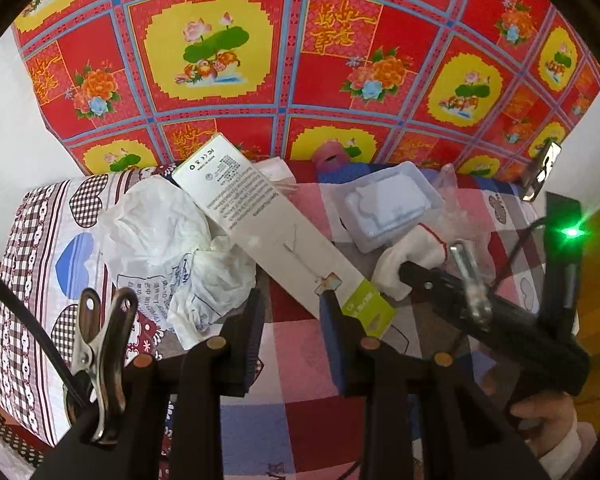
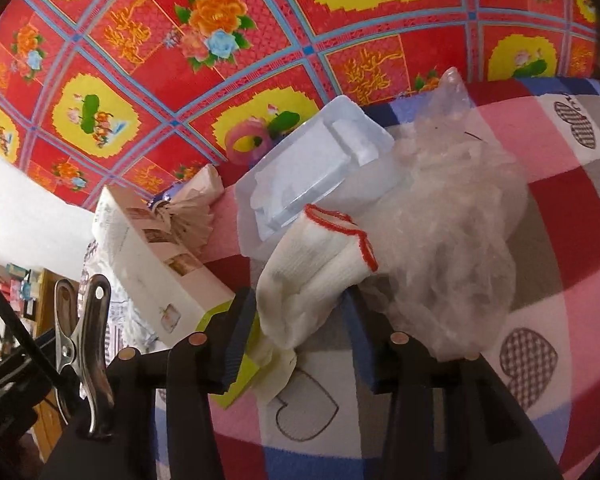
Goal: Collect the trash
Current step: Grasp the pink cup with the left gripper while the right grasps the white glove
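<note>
Since the trash sits heaped on the checked bedsheet (image 2: 560, 216), everything below is placed relative to the long white carton (image 1: 268, 232), which lies diagonally across the middle of the heap.

Left gripper (image 1: 292, 320): jaws partly apart, empty, hovering over the sheet at the carton's near, green-labelled end; 1 pad just beside that end, contact can't be confirmed. Right gripper (image 2: 300, 316): jaws spread, bracketing the bunched end of the white glove (image 2: 312, 264) with red-trimmed cuff, which lies just right of the carton's near end. Pads not seen pressing on it, so not gripped yet.

Other trash: crumpled white wrapper (image 1: 160, 232) left of the carton, touching it; clear plastic tray (image 1: 388, 204) right of the carton and farther back; crinkled clear plastic bag (image 2: 452, 240) beyond the glove, farther right again; pink tape ring (image 2: 248, 144) behind the carton's far end.

Handling, judged:
- Glove: light, soft knit, not fragile, grippy. Pinch the thick bunched part; a thin edge could slip out.
- Carton: light, stiff, smooth card. Take 1 short end across the thin faces; long, so may swing.
- Wrapper: very light, collapses, grab a ridge.
- Bag: slippery film, gather a fold.
- Tray: thin, springy, may crack or pop out; take the rim.
</note>
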A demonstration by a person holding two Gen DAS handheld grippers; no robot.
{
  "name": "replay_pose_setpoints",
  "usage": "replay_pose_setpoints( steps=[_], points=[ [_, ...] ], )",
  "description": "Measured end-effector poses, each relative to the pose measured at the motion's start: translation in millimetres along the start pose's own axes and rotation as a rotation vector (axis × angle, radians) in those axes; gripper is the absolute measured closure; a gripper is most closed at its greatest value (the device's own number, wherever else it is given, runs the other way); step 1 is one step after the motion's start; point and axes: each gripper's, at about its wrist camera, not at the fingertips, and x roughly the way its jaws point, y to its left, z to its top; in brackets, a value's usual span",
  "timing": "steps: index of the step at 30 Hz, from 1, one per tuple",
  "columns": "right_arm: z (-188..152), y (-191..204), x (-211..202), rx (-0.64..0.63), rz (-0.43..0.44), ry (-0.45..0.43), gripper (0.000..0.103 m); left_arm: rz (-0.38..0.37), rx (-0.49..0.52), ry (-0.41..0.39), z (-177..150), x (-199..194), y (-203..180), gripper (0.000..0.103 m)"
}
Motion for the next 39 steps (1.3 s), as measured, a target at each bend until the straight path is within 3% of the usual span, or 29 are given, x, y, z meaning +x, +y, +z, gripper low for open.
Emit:
replay_pose_setpoints(
  steps=[4, 7, 16, 21, 29, 39],
  points=[
    [1.7, -6.6, -1.8, -0.009, 0.032, 0.007, 0.083, 0.003, -0.005, -0.004, 5.6, 1.9, -6.5, 0.074],
    [1.0, -10.0, -11.0, -0.034, 0.061, 0.005, 0.089, 0.004, -0.003, -0.005, 13.0, 4.2, -12.1, 0.074],
    [-11.1, -21.0, -63.0, -0.118, 0.142, -0.026, 0.089, -0.025, -0.02, -0.01, 52.2, 25.2, -34.7, 0.069],
    [-21.8, -31.8, -87.3, -0.159, 0.135, -0.042, 0.089, -0.02, -0.03, -0.018, 76.2, 43.8, -50.7, 0.066],
    [-23.4, -51.1, -97.2, -0.149, 0.12, -0.045, 0.089, 0.04, -0.09, -0.056, 107.2, 86.7, -58.4, 0.053],
    [-23.3, -73.7, -94.5, -0.12, 0.147, -0.029, 0.089, 0.117, -0.123, -0.064, 122.7, 141.0, -59.6, 0.049]
  ],
)
